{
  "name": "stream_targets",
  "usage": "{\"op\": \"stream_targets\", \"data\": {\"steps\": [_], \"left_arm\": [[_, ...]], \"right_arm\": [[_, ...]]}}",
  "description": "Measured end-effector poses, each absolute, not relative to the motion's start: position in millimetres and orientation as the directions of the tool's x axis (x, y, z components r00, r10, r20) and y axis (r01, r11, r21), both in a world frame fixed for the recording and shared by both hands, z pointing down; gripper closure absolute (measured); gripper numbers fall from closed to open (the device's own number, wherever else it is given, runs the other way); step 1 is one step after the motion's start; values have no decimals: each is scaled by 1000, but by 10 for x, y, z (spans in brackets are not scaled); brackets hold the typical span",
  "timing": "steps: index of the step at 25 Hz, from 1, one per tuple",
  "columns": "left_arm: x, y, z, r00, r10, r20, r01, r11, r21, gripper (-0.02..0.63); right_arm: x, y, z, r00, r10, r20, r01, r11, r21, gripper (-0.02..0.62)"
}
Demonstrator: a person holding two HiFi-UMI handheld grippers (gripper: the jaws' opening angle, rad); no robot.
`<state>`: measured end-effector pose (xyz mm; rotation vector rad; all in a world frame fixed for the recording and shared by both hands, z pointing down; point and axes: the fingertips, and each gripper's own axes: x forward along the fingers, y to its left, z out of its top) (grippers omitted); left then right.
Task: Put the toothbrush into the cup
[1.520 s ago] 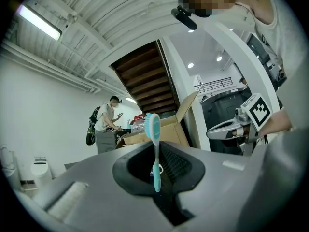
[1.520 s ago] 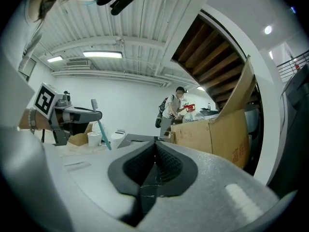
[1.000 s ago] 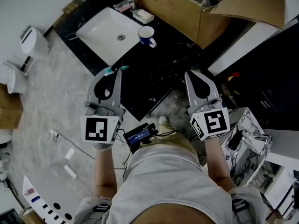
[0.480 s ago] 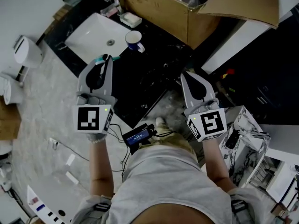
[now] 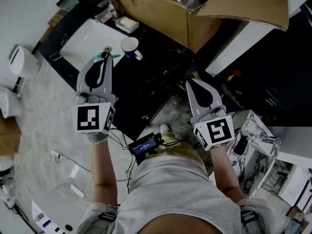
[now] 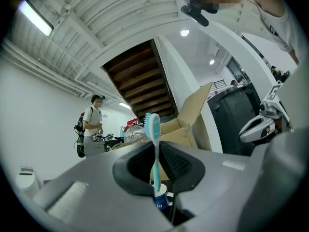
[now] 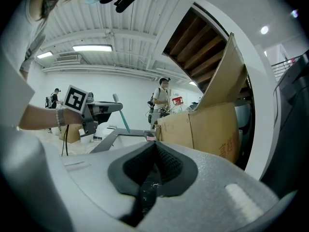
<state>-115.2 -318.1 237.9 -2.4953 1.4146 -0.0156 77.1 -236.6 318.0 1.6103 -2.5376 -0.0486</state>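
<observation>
A teal toothbrush (image 6: 155, 149) stands upright between my left gripper's (image 6: 161, 170) pads, which are shut on its handle, bristle head up. In the head view its ends (image 5: 111, 55) stick out at the left gripper's (image 5: 105, 57) tips, over the edge of the white sink (image 5: 83, 40). The white cup with blue print (image 5: 128, 45) stands on the black counter just right of those tips, and shows low between the jaws as the cup (image 6: 161, 200). My right gripper (image 5: 191, 83) hangs shut and empty over the counter's near corner; from the right gripper (image 7: 153, 149) I see the left gripper (image 7: 104, 109) holding the toothbrush (image 7: 122, 120).
A big open cardboard box (image 5: 161, 11) fills the counter behind the cup. A soap dish (image 5: 126, 23) lies by the sink. The black counter (image 5: 156, 77) ends near my feet. A toilet (image 5: 22, 61) stands left, a marble-patterned box (image 5: 254, 130) right. People (image 6: 91, 124) stand far off.
My left gripper has carried the toothbrush forward, from the counter's front edge to the sink's rim, closer to the cup. The right gripper has shifted only a little.
</observation>
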Motion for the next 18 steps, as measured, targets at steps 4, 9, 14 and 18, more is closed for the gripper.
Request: {"op": "stream_targets", "data": {"steps": [4,9,14,18], "left_arm": [[-1084,-3302,2404,529,-840,-119,-836,-493,-241,561],[-1025,-3467,2447,535,-838,-112,-831,-498,-247,561],[-981,-3591,2516,539,-835,-108,-827,-501,-256,561],[-945,-3703,2601,543,-834,-99,-823,-505,-260,561]], "right_arm": [[822,-2379,3230,-414,-904,108,-901,424,93,603],[868,-2417,3289,-410,-903,127,-902,423,92,603],[909,-2440,3350,-405,-903,142,-903,419,91,603],[966,-2458,3397,-395,-906,153,-908,410,86,603]]}}
